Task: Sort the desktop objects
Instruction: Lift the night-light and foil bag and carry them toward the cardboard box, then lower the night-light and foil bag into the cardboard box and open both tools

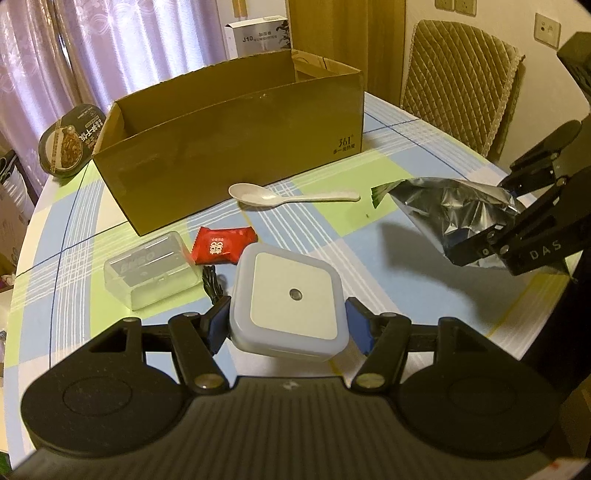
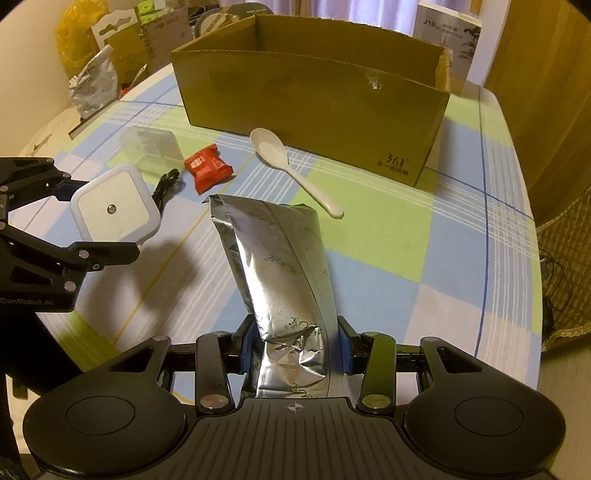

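My left gripper is shut on a square white night light, held above the checked tablecloth; the same night light shows at the left of the right wrist view. My right gripper is shut on a silver foil pouch, which also hangs at the right as the foil pouch. An open cardboard box stands ahead. In front of it lie a white spoon, a red candy packet, a clear plastic case and a black cable.
A round dark food bowl sits left of the cardboard box. A padded chair stands behind the table on the right. Bags and cartons crowd the far left beyond the table edge. A white product box stands behind.
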The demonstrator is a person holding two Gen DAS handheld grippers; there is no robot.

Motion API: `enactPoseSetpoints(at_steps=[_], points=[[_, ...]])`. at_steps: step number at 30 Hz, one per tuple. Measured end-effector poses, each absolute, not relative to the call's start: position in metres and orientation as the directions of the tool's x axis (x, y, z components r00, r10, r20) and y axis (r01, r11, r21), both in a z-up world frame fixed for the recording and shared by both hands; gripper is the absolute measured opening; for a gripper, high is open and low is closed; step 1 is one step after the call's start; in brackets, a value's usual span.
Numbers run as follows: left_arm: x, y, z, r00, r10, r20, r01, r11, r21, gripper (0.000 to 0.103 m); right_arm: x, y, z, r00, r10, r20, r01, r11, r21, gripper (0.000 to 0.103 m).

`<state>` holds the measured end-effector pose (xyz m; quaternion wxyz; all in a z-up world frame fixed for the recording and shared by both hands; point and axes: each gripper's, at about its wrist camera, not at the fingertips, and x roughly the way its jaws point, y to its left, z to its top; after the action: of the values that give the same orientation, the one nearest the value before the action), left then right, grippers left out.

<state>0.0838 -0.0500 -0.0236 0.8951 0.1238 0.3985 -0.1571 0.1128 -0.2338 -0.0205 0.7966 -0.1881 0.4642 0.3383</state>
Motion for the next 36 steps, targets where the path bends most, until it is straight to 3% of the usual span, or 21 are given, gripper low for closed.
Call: enactPoseSetpoints(at_steps=[15,36], points=[[0.121,-0.047,0.017,0.691,-0.195,-0.696,0.373,0.921,0.113,0.061,0.150,-0.215,0.037,0.399,0.447,-0.801,-0.703,0.710,0.046,0.040],[0.252,-0.014,0.089,0.781,-0.194,-0.594,0.285,0.957,0.062,0.061,0.267,-0.155,0.096,0.488,0.504,-0.712,-0.662,0.746,0.074,0.040]])
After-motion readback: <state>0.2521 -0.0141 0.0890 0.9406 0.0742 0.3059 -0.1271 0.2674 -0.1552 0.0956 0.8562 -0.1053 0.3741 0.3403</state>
